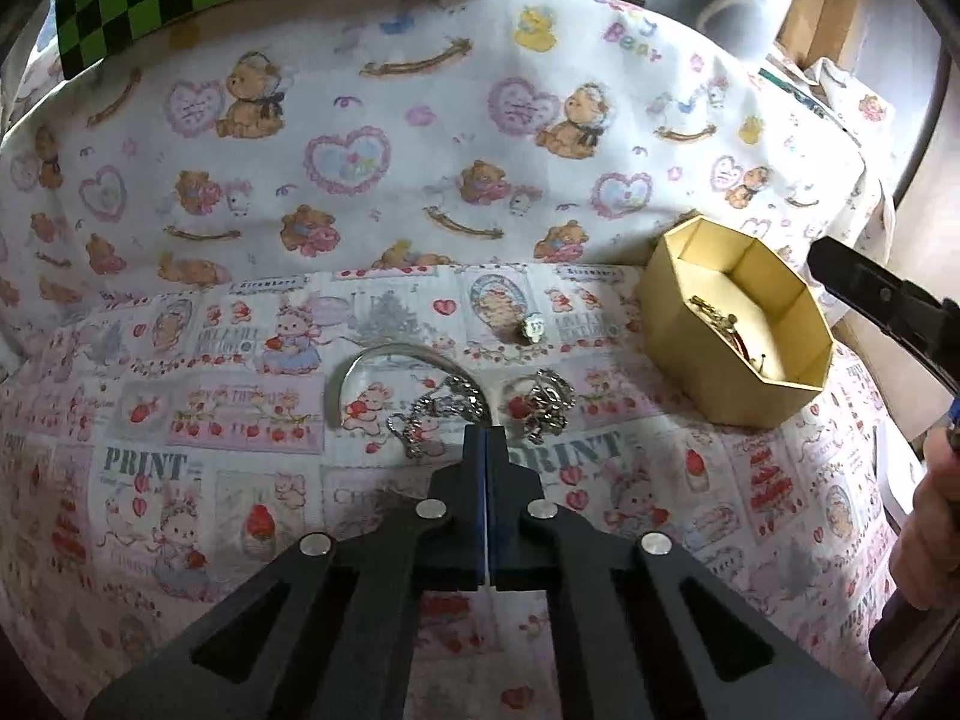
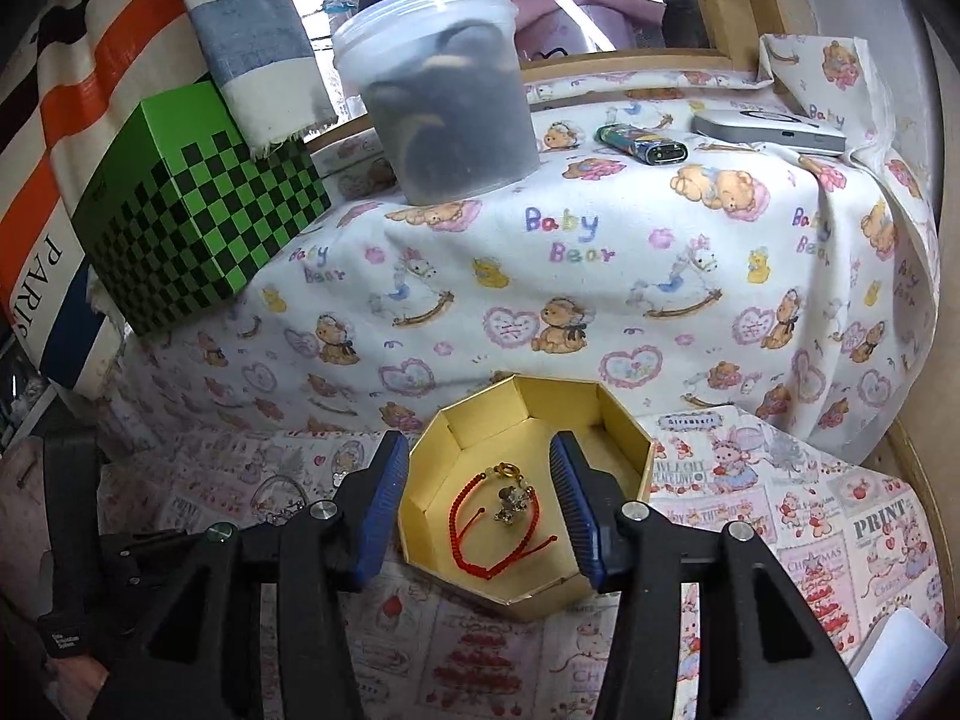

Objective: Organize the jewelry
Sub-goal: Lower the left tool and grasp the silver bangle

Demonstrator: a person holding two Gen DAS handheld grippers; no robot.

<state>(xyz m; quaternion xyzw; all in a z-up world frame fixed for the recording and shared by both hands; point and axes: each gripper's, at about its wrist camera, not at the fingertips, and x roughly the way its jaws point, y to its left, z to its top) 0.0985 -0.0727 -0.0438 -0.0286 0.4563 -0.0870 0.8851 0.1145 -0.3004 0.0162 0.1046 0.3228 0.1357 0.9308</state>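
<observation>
A gold octagonal box (image 1: pixel 720 360) (image 2: pixel 624 426) stands open on the printed cloth. Inside it lie a red cord bracelet (image 2: pixel 474 528) and a small metal charm (image 2: pixel 510 501). My right gripper (image 2: pixel 474 504) is open and empty, hovering over the box with a finger on each side. My left gripper (image 1: pixel 486 438) is shut with nothing visible between its tips, just short of a silver chain (image 1: pixel 432 414), a clear bangle (image 1: pixel 372 360) and a second silver piece (image 1: pixel 543 405). A small stud (image 1: pixel 531 327) lies farther back.
A green checkered box (image 2: pixel 192 222) sits at the back left. A plastic tub (image 2: pixel 444 96), a lighter (image 2: pixel 642 144) and a silver device (image 2: pixel 768 129) stand on the raised bear-print ledge (image 2: pixel 570 300) behind. The right gripper's arm (image 1: pixel 888 300) shows at the left view's right edge.
</observation>
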